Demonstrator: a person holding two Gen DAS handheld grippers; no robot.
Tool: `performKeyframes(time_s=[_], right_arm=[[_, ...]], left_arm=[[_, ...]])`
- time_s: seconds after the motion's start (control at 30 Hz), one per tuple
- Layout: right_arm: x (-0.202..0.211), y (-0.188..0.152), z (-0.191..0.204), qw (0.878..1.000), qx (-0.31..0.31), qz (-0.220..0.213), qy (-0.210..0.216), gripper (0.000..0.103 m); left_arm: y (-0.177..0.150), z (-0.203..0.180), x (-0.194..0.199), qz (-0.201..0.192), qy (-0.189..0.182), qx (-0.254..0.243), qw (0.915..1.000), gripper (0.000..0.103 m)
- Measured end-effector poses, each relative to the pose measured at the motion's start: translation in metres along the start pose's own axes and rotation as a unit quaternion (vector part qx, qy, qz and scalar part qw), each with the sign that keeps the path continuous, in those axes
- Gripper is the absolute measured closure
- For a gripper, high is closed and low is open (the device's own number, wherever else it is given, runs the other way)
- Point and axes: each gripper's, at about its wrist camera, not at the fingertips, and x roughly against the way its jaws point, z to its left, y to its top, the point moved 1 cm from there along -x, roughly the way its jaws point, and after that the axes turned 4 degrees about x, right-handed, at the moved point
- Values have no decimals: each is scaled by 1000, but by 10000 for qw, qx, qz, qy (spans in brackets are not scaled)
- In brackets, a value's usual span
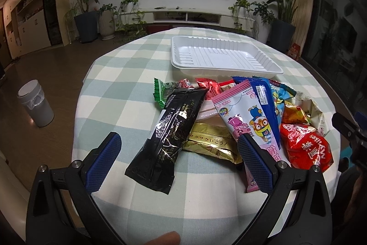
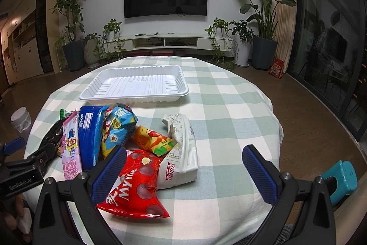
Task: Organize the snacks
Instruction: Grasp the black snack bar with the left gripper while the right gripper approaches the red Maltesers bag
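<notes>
A pile of snack packets lies on the checked tablecloth in front of an empty white tray (image 1: 226, 71) (image 2: 135, 95). My left gripper (image 1: 179, 144) is open above the near end of a long black packet (image 1: 167, 130) and a gold packet (image 1: 213, 146). A pink cartoon packet (image 1: 240, 116) and a blue packet (image 1: 263, 102) lie to its right. My right gripper (image 2: 184, 157) is open above a red packet (image 2: 135, 185) and a white packet (image 2: 183, 153). An orange packet (image 2: 152, 140) lies behind them.
The round table (image 2: 229, 107) has a green and white checked cloth and drops off at the left and right. A grey bin (image 1: 35, 103) stands on the floor at the left, a teal stool (image 2: 341, 178) at the right. Potted plants and a TV line the far wall.
</notes>
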Motion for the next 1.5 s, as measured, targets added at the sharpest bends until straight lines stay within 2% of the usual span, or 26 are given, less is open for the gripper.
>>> performKeyframes(time_s=[0.07,0.13,0.17,0.3,0.33,0.43,0.57,0.63,0.7,0.83,0.93,1.03,1.13,1.2,1.3,1.33,1.37,1.5], right_arm=[[1,1,-4,9998,-135,-9,135,0],[0,0,-11,9989,-326,-24,328,0],[0,2,-17,9984,-395,-25,395,0],[-2,0,-35,9894,-1057,87,989,0],[-4,0,-39,9863,-1212,120,1116,0],[-10,-1,-53,9712,-1748,229,1603,0],[-15,-4,-62,9548,-2147,386,2018,0],[-16,-7,-65,9445,-2336,480,2260,1],[-23,-9,-68,9324,-2561,640,2468,8],[-30,-13,-68,9137,-2771,985,2805,8],[-31,-11,-63,9115,-2721,1023,2909,8],[-26,-12,-62,9091,-2769,942,2967,8],[-26,-13,-61,9089,-2727,1044,2978,17],[-26,-13,-58,9111,-2646,1100,2961,20],[-25,-12,-55,9154,-2532,1078,2940,20],[-24,-11,-54,9171,-2499,1071,2915,20],[-26,-11,-54,9179,-2483,1078,2903,20],[-28,-11,-53,9212,-2443,1090,2825,20]], left_arm=[[2,4,-2,155,-310,34,9994,0],[4,14,-2,217,-748,272,9966,0],[4,18,-2,257,-821,374,9956,0],[1,23,4,282,-770,387,9959,0],[2,21,4,397,-762,330,9958,0],[7,18,-6,1072,-545,141,9926,0],[24,34,-8,1058,-341,223,9935,0],[38,45,-11,1004,-399,280,9938,0],[46,50,-16,1064,-476,253,9929,0],[53,41,-32,1336,-442,-167,9899,0],[46,30,-53,1593,-339,-446,9856,0],[38,26,-69,1800,-337,-475,9819,0],[33,23,-76,1859,-337,-558,9804,2],[33,23,-77,1841,-371,-575,9805,6],[35,28,-78,1865,-491,-459,9802,23],[35,30,-78,1881,-582,-380,9797,33],[35,31,-78,1902,-640,-322,9791,39],[35,31,-79,1934,-682,-313,9782,39]])
